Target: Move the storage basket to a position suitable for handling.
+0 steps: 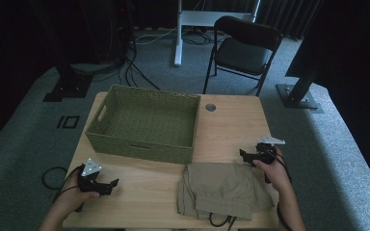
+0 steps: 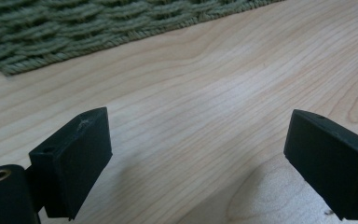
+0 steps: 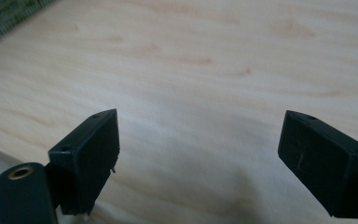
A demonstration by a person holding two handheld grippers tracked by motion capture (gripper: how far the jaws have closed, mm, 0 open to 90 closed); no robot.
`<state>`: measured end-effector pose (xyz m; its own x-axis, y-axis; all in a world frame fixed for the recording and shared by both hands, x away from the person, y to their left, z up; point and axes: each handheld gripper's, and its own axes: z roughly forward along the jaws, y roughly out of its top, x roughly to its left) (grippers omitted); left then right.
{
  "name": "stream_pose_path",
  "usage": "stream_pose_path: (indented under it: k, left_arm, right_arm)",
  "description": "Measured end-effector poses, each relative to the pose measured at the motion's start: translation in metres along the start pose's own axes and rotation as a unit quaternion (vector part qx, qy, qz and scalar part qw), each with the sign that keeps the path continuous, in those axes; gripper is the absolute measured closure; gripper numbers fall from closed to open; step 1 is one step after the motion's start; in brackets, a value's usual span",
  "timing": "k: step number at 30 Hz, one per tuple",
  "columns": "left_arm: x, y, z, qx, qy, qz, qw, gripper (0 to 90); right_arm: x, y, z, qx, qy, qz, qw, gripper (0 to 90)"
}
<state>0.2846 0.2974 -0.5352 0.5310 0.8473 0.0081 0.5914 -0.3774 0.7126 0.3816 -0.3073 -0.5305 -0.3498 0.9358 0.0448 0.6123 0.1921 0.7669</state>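
A green woven basket [image 1: 125, 144] stands at the back left of the light wooden table [image 1: 236, 120]. Folded khaki trousers [image 1: 221, 190] lie at the table's front, right of centre. My left gripper [image 1: 112, 184] rests low on the table's front left corner, held in a hand, open, pointing right. In the left gripper view its jaws stand wide apart over bare wood, with the basket's [image 2: 74, 28] woven wall beyond. My right gripper [image 1: 243, 154] sits at the right edge, just above the trousers' upper right corner, open, nothing between its jaws over bare wood [image 3: 200, 70].
A black folding chair [image 1: 243, 48] stands behind the table on grey carpet. A round cable hole [image 1: 210, 107] is in the tabletop right of the basket. Dark stand bases [image 1: 298, 96] flank the table, and cables trail on the floor at left [image 1: 53, 178].
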Motion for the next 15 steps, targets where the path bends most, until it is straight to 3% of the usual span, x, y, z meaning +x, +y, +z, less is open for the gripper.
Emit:
stream_pose_path:
  k: [15]
  left_arm:
    - [0.017, 0.013, -0.022, -0.014, 0.007, 0.0, 0.9999, 8.3]
  right_arm:
    - [0.019, 0.024, -0.006, -0.029, 0.025, -0.015, 0.9992, 12.8]
